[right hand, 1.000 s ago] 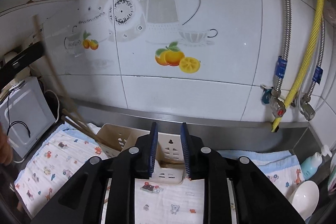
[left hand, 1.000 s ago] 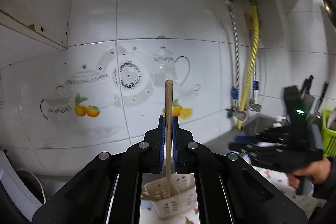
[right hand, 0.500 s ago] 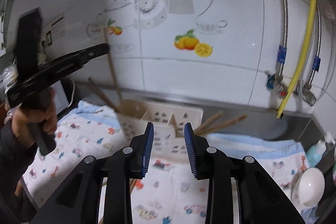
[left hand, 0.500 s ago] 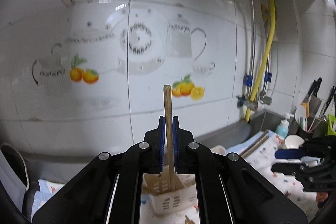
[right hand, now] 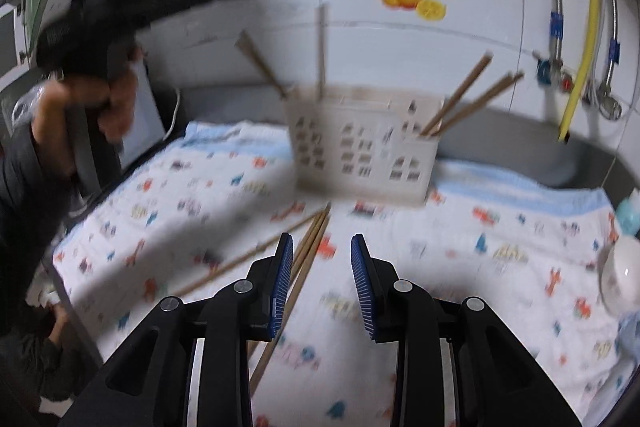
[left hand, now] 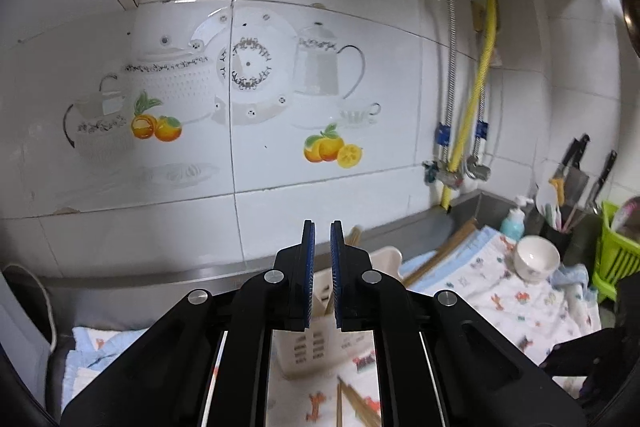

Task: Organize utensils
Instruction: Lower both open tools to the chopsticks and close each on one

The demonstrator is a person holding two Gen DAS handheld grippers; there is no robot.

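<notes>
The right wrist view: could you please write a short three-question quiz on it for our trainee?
1. True or false: the holder is empty.
2. What lies on the cloth just ahead of the right gripper? A) chopsticks B) a spoon C) a knife
3. Fill in: the bowl sits at the view's ___ edge.

Key: 1 false, since sticks stand in it; 2 A; 3 right.
</notes>
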